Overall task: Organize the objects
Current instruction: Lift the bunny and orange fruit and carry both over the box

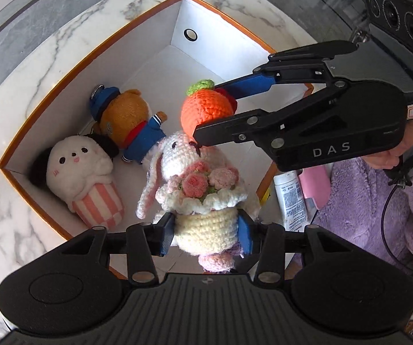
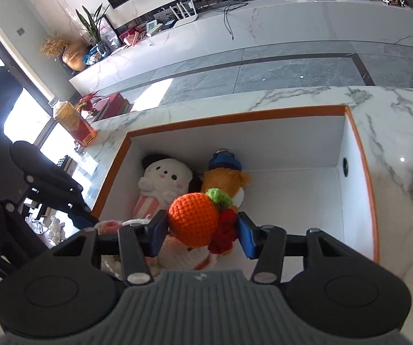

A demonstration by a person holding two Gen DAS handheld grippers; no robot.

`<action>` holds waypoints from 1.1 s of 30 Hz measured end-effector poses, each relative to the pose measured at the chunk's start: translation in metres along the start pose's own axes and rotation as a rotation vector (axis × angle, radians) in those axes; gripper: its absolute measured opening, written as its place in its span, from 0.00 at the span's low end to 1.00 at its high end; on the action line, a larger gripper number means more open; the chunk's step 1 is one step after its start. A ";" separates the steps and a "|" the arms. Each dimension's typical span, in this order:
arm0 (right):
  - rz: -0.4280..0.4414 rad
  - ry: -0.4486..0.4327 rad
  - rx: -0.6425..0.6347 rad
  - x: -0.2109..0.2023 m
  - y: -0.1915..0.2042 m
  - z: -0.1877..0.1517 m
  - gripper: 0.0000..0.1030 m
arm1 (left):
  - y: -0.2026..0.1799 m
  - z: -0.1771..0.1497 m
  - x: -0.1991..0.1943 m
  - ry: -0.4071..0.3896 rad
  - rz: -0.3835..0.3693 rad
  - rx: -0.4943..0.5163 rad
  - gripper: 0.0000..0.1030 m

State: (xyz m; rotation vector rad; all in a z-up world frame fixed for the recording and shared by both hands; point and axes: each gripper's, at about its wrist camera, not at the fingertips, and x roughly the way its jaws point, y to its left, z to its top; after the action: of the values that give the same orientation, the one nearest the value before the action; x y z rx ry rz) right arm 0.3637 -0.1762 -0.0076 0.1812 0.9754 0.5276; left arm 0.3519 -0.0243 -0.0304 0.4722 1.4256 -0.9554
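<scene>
Both grippers are over the box [image 1: 48, 109] now, each with a toy between its pads. The left gripper [image 1: 207, 231] points steeply down and is clamped on the cream crocheted pot under the rabbit [image 1: 189, 172]; both blue pads press its sides, and the rabbit's head and pink bouquet stick out ahead of the fingertips. Below the pot, a pink crocheted bit hangs toward the gripper body, partly cut off by it.

Ahead and to the right of the left gripper, the right gripper [image 1: 220, 109] comes in from the side, closed on the orange [image 1: 206, 112]. One black finger crosses in front of the rabbit's head, so whether orange and rabbit touch is hard to say.

From the right wrist, the right gripper [image 2: 203, 234] has the orange [image 2: 193, 218] against its left pad and a red crocheted lump against its right pad. Underneath, something white and pink shows, mostly hidden by the orange; it cannot be made out clearly.

On the box floor beyond the fingertips lie two plush toys side by side: a white one [image 2: 164, 176] with a striped pink base, and a bear [image 2: 226, 179] in a blue cap. The bear's lower half is hidden behind the orange in this view. The box [image 2: 235, 119] sits on the marble table [image 2: 401, 132]. Right of the left gripper, a white bottle [image 1: 289, 198] is half hidden behind the box wall.
</scene>
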 end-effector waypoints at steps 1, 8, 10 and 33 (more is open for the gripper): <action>-0.004 0.003 -0.004 0.002 0.003 -0.001 0.52 | -0.001 0.001 0.001 0.014 0.009 0.025 0.50; 0.041 0.005 0.073 0.010 0.000 0.009 0.52 | -0.004 -0.002 0.003 0.047 0.003 0.124 0.53; 0.051 0.021 0.064 0.013 0.004 0.009 0.52 | -0.003 -0.004 0.005 0.054 0.016 0.129 0.55; 0.058 0.127 0.123 0.032 0.011 -0.009 0.52 | 0.003 -0.048 0.021 -0.198 0.170 -0.189 0.40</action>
State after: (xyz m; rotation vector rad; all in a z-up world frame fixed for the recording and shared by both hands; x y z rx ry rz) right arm 0.3663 -0.1516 -0.0320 0.2899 1.1303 0.5373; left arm 0.3219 0.0092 -0.0577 0.3422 1.2605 -0.7029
